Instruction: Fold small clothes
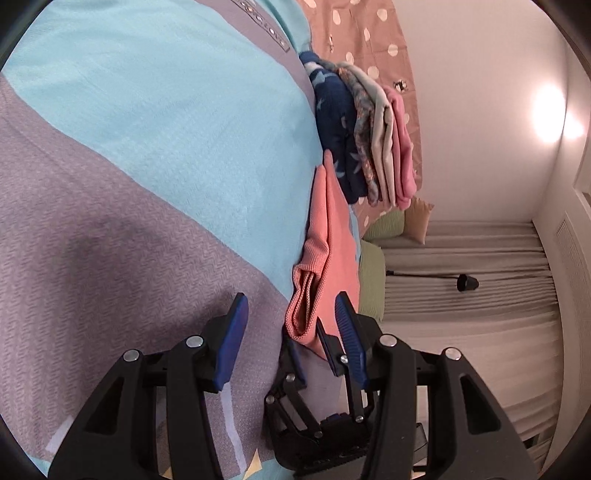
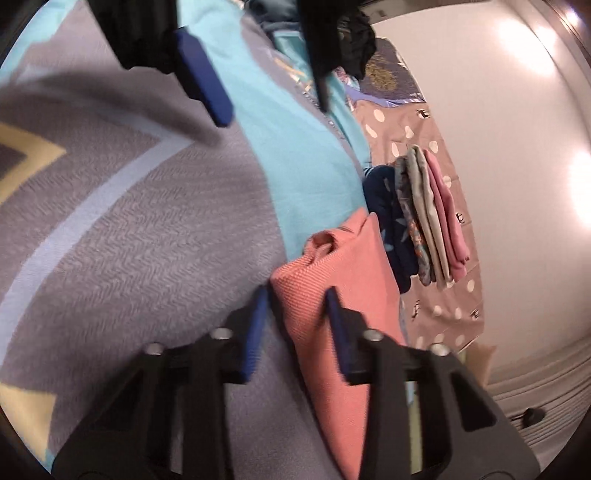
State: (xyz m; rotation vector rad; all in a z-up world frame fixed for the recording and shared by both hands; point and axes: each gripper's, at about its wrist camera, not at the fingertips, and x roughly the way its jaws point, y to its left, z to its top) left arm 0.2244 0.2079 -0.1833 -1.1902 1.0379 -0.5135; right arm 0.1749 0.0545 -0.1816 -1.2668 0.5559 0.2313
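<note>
We hold both grippers over a bed covered by a bedspread [image 1: 147, 155] in turquoise and grey-lilac panels with pale stripes and yellow patches. The garment in work is a coral-pink knit piece [image 2: 332, 266], already folded into a narrow packet and lying on the bedspread near its edge. In the right wrist view the right gripper [image 2: 295, 321] has its two blue fingers [image 2: 255, 332] set on either side of the near end of the coral packet, at a narrow gap; the cloth fills the space between them and both pads appear to press on it, so we read it as clamped, though the frame is somewhat blurred. In the left wrist view the left gripper [image 1: 291, 325] stands about half open over the bedspread with nothing between its fingers [image 1: 232, 332]; the coral piece [image 1: 325, 251] lies just beyond its right finger, and the right gripper's blue pads show below it, at the fold's near end. In the right view the left gripper [image 2: 207, 74] sits apart, at the top. Just beyond the coral piece sits a stack of folded clothes [image 1: 365, 136]: navy with pale prints, floral, beige, pink. The stack rests on a dusty-pink sheet with white dots [image 1: 354, 33]. Green cushions [image 1: 373, 273], a pleated grey curtain [image 1: 472, 251] and a white wall lie behind.
</note>
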